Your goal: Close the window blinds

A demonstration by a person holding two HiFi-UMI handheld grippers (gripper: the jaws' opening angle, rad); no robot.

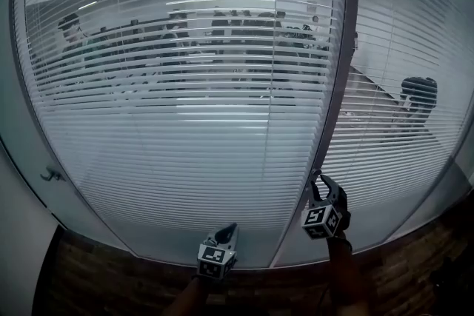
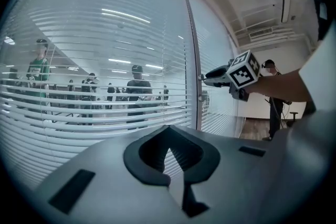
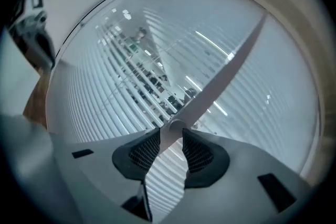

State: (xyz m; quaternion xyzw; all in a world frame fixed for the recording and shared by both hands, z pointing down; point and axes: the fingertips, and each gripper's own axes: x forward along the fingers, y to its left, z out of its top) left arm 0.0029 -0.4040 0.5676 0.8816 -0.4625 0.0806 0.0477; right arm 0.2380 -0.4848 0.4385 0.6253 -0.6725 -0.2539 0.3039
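Blinds (image 1: 185, 122) part closed only: lower slats read flat and white, the upper band stands tilted open, seated people (image 1: 222, 33) in the far room showing through. Panel right of the upright frame (image 1: 337, 85) likewise half open. Right gripper (image 1: 320, 181) at the frame, jaws pinching a small round knob (image 3: 176, 126), likely the tilt control; more turning looks needed. Left gripper (image 1: 226, 232) near, low and left of it, jaws pressed together, empty, clear of the glass. Glass wall curves wide; handle (image 1: 50, 175) at far left; dark wood-patterned floor (image 1: 96, 277) below; ceiling strip lights mirrored in the glass
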